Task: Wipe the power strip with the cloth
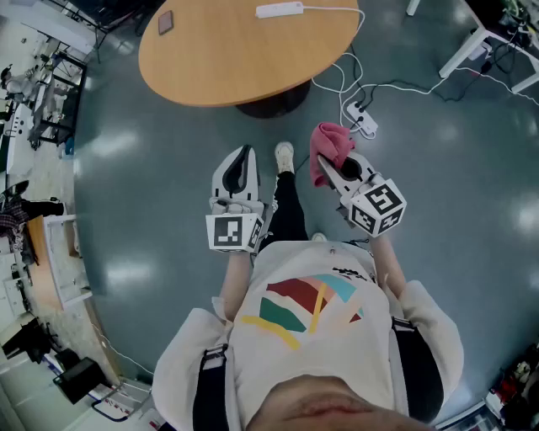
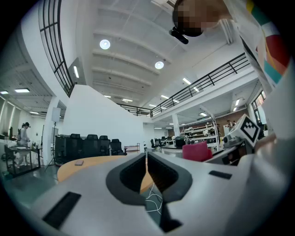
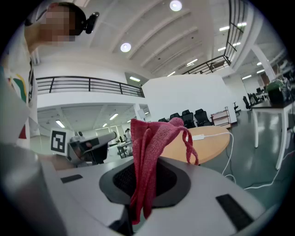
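Presently the right gripper (image 1: 327, 171) clamps the red cloth (image 1: 331, 145); the left gripper (image 1: 245, 153) is clenched on nothing. Both hang over open grey floor (image 1: 152, 160). The round wooden table (image 1: 210, 67) curves across twelve o'clock, the white power strip (image 1: 279, 10) near its far edge. At one o'clock a second strip (image 1: 360, 118) and loose cables (image 1: 341, 80) clutter the floor.

Floor: glossy grey-blue (image 1: 168, 151), with pale reflections of the lamps
Table: round wooden top (image 1: 236, 50) on a dark central base
Desk: white legs (image 1: 472, 46) at the upper right
Ceiling: high, white, with round lamps (image 2: 105, 44)
Balcony: dark railing (image 2: 207, 80) along an upper level
Wall: white partition (image 2: 97, 120), black chairs (image 2: 87, 143) in front of it
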Available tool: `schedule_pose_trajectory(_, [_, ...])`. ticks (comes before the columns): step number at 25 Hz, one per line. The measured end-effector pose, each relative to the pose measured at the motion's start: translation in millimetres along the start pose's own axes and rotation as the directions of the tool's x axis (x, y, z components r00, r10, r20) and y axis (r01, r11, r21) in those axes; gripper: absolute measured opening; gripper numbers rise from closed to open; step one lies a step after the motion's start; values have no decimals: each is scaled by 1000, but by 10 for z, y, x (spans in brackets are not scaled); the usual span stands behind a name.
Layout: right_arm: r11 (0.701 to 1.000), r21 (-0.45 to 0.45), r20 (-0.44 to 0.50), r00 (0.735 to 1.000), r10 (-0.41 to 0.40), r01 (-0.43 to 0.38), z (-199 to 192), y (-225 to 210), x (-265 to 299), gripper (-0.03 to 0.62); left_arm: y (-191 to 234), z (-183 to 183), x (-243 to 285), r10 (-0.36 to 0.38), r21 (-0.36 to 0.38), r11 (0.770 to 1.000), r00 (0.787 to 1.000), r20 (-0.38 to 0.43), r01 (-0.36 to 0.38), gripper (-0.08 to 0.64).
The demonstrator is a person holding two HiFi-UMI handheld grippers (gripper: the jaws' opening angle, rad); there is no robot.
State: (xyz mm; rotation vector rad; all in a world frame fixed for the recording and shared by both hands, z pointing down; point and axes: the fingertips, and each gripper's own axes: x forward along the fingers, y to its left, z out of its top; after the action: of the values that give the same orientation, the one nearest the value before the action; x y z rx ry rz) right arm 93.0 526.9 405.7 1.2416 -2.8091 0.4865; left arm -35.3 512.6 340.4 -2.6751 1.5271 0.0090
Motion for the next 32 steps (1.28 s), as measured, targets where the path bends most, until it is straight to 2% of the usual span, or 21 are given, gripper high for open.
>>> schedule_pose_trajectory(3, [995,-76,-59,996,-70,65,291,-607,652,38,557,-25,617,-10,-26,1000,1000,12,10,41])
schedule_pose_trajectory(7, [993,-70,-55,993,-101,97,947,-1258,1590,38,1410,202,1593,-14,1,1000,999,32,14,41])
schedule_pose_trajectory(11, [990,-55,-63,989,-131,128,1308,-1610,2372,38,2172,211,2352,-15,1,1000,1000,4,15,41])
schedule_pose_trajectory(15, [989,-42,-72,987,-146,143,1518,-1879,2865,38,2672,146,2969,-29,-23,999,999,-27,28,41])
schedule_pose_trajectory(19, [989,-37,-103,984,-147,143,1607,-2141,3097,38,2849,2,3359,-29,-63,998,998,-56,25,54])
schedule_pose_trajectory(22, [992,-3,-149,981,-127,128,1597,-2432,3190,38,2810,-144,3591,-45,-119,992,994,-95,34,125])
schedule_pose_trajectory(24, [995,17,-168,982,-90,95,1626,-2603,3234,38,2725,-209,3723,-61,-125,991,992,-113,46,167])
schedule_pose_trajectory(26, [998,10,-167,984,-53,56,1680,-2734,3264,38,2628,-285,3875,-89,-85,993,987,-132,78,210])
schedule_pose_trajectory(28, [999,10,-184,982,-39,42,1715,-2891,3279,38,2547,-425,4073,-120,-12,993,977,-179,119,274])
schedule_pose_trajectory(30, [997,64,-231,973,-24,40,1740,-3085,3414,40,2604,-631,4321,-156,50,983,954,-257,174,324])
schedule_pose_trajectory(32, [988,154,-267,963,17,25,1826,-3246,3678,38,2775,-823,4578,-203,75,968,919,-337,241,339])
